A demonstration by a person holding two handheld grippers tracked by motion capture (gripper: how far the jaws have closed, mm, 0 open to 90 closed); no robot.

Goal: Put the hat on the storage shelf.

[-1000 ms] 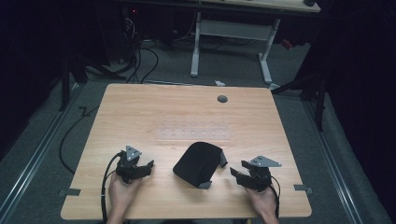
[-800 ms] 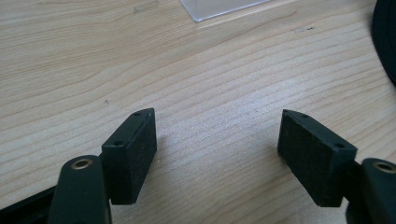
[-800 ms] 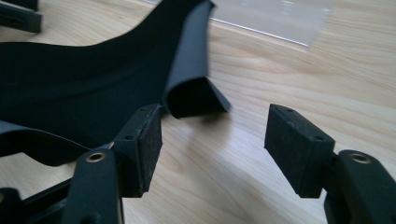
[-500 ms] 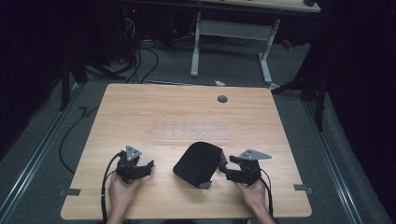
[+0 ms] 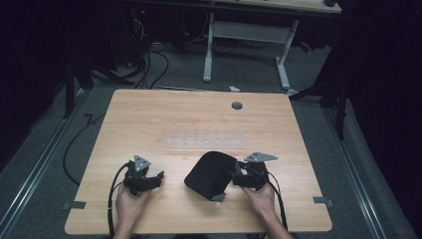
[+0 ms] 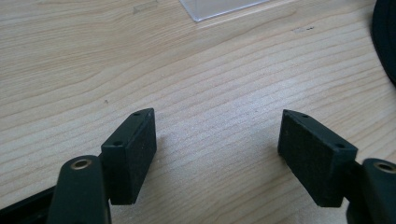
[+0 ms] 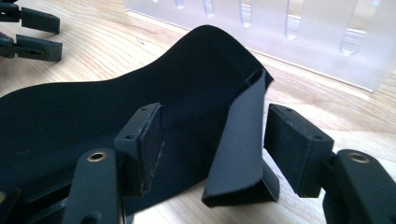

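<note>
A black flexible mat point(image 5: 208, 172) lies curled and partly folded on the wooden table point(image 5: 149, 119), near the front middle. My right gripper point(image 5: 234, 178) is at the mat's right edge, open. In the right gripper view an upturned flap of the black mat point(image 7: 238, 140) stands between the two jaws of the right gripper point(image 7: 212, 135), and the pads point(image 7: 294, 149) are apart from it. My left gripper point(image 5: 158, 177) rests open on bare wood to the left of the mat, with nothing between the jaws of the left gripper point(image 6: 217, 140).
A clear plastic plate with rows of slots point(image 5: 204, 139) lies flat just behind the mat, close in the right gripper view point(image 7: 280, 37). A grey cable grommet point(image 5: 237, 105) sits near the far edge. White desk legs and cables stand on the floor beyond the table.
My right gripper has moved left up to the mat, so the mat's edge flap now sits between its jaws. The left gripper has stayed where it was.
</note>
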